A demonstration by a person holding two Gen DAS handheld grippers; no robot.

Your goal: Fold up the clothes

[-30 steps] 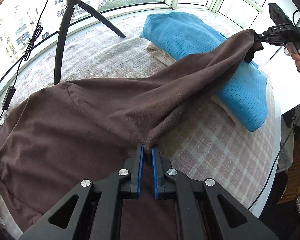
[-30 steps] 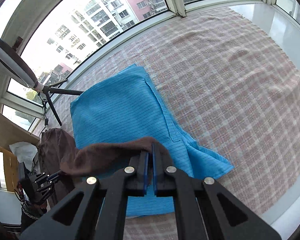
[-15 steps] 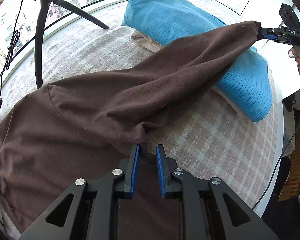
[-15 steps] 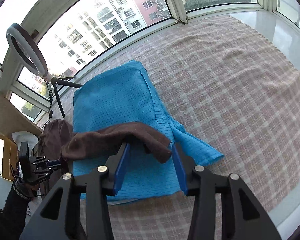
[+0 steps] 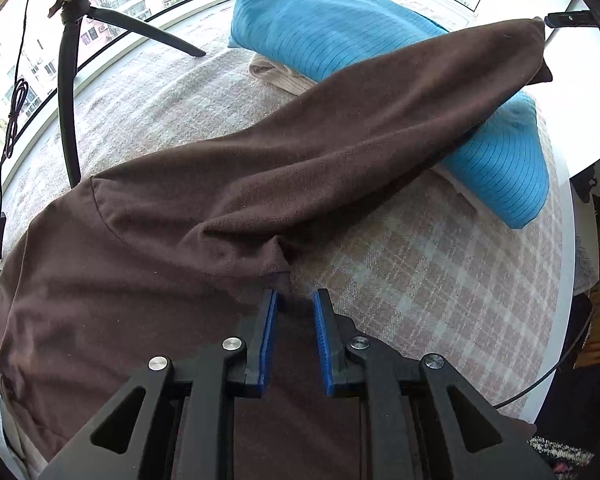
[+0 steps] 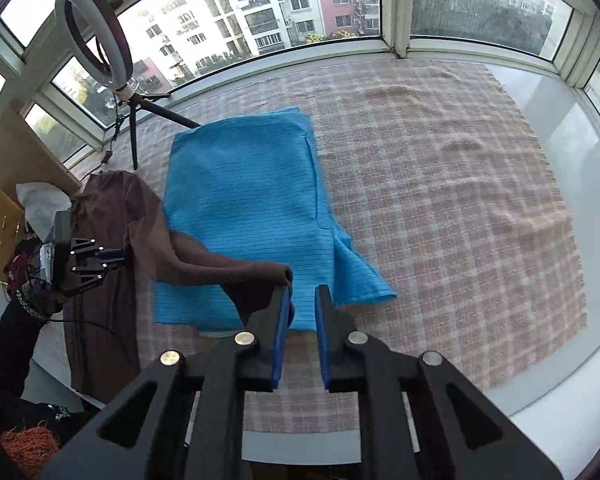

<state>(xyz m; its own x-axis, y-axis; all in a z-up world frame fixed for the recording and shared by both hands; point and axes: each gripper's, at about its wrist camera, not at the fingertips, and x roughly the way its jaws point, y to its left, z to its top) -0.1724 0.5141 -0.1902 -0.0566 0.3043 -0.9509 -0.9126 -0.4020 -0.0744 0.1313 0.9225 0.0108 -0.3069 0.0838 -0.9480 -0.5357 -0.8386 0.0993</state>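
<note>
Left wrist view: my left claw (image 5: pixel 294 300) was opening, nothing pinched, the brown garment (image 5: pixel 180 240) lying just ahead, its sleeve draped over the blue garment (image 5: pixel 340 28). Right wrist view: my right claw (image 6: pixel 302 296) was closing, unclamped, the sleeve end (image 6: pixel 260 276) touching its left finger.

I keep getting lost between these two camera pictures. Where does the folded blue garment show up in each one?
Left wrist view: the blue garment lies at the upper right, partly covered by the brown garment draped across it.
Right wrist view: it lies left of centre on the checked cloth, the brown sleeve end over its near corner.
Shared landmark: the black tripod by the window.
</note>
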